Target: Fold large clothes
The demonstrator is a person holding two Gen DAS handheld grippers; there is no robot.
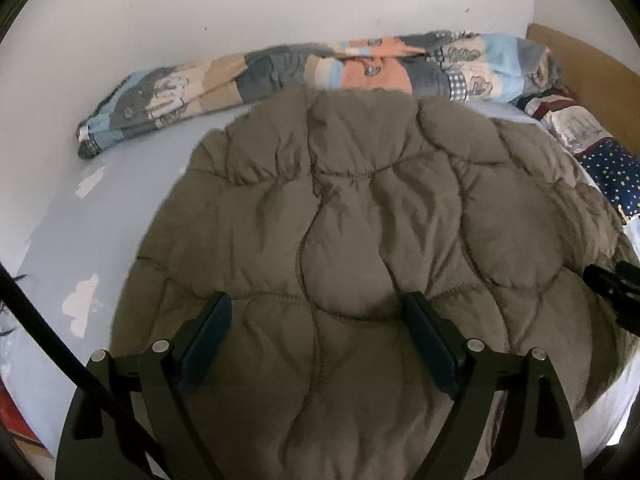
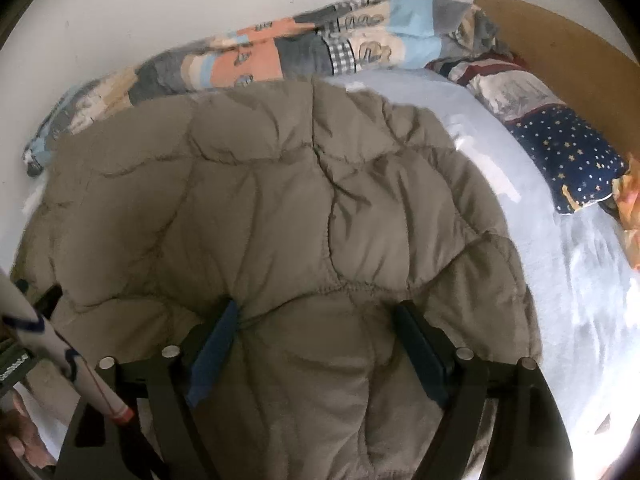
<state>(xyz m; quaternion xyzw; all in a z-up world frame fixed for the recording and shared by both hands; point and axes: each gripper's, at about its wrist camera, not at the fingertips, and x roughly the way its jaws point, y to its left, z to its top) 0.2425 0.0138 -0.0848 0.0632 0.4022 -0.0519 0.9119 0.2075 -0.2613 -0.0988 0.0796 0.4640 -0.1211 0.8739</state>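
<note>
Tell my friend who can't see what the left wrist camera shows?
A puffy brown quilted coat lies spread on a pale blue bed. The left gripper hangs over its near edge, open. A rolled patchwork blanket lies along the white wall behind.

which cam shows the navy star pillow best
The right wrist view: the navy star pillow sits well inside the frame against the wooden headboard, its star print clear. In the left wrist view the pillow is squeezed against the right edge, smaller and partly cut off.
</note>
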